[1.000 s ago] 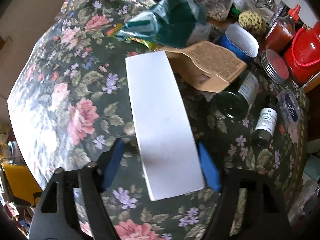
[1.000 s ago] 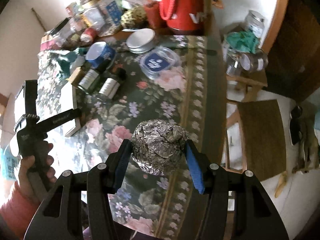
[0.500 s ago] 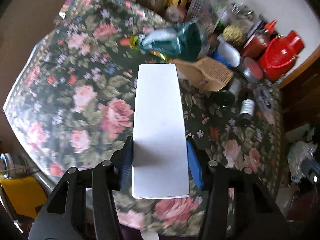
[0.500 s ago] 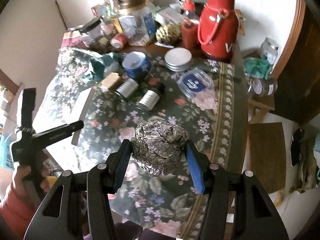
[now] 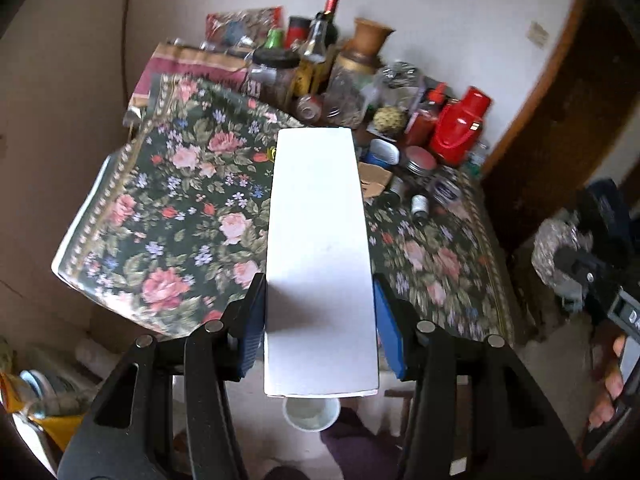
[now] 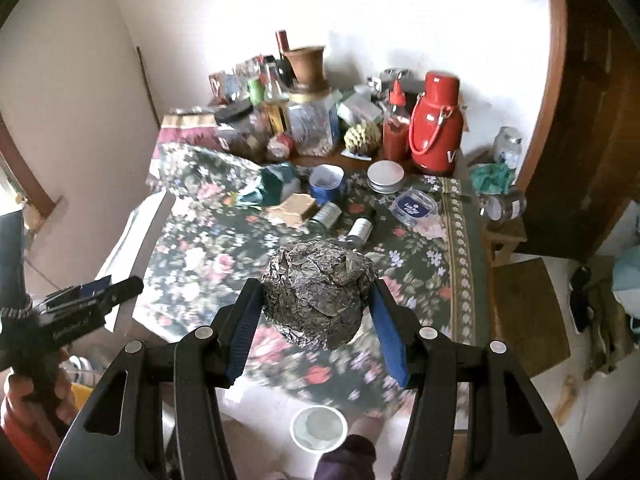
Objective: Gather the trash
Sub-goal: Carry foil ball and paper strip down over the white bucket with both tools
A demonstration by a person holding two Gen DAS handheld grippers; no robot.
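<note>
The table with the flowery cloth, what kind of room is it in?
Probably a home kitchen or dining corner. The table is crowded with a red thermos jug, a sauce bottle and food jars, against a plain wall beside a wooden door.

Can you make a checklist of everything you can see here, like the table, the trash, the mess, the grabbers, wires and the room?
Surface: table under a floral cloth.
Job's things: white box and crumpled foil ball, both lifted off the table.
Clutter: red jug, sauce bottle, blue cup, small bottles, jars, lids at the far end.
Grippers: left gripper fingers have just closed on the white box; right gripper clamps the foil ball.
Cables: nothing seen.
Surroundings: white bin on the floor below, wooden stool, dark door.
</note>
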